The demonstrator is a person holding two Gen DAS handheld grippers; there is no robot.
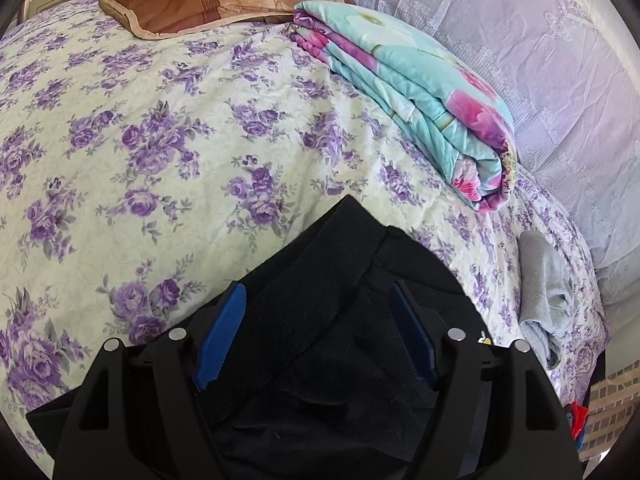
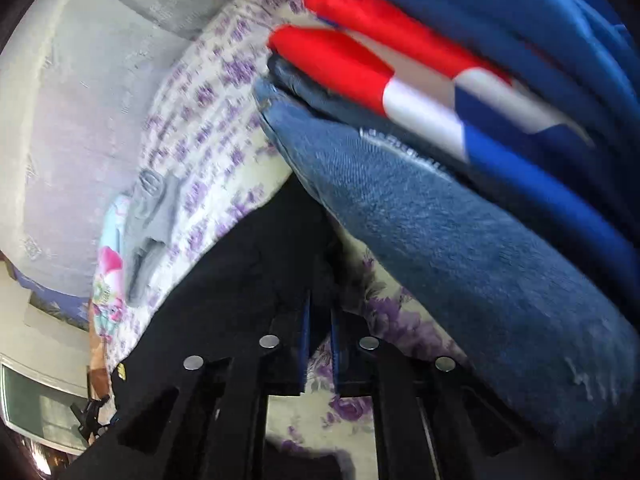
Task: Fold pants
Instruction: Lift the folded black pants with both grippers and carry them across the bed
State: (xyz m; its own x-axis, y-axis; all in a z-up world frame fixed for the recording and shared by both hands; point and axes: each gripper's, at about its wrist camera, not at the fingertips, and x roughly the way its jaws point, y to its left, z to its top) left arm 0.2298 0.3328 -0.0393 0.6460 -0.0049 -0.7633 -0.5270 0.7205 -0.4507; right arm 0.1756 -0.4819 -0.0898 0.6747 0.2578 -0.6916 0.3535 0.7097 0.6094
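Two grippers over black pants (image 1: pixel 328 320) on bed (image 1: pixel 160 120): left gripper (image 1: pixel 316 320) jaws wide open astride waistband, gripping nothing; right gripper (image 2: pixel 320 332) jaws nearly closed at pants edge, grip unclear; best pinch both layers squarely before folding.

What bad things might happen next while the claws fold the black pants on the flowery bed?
1. The left gripper stands open over the black pants, so it might close on several layers and bunch them.
2. The right gripper works close beside a stack of folded clothes; a swing could knock it over.
3. The grey cloth lies close by and might get dragged along.
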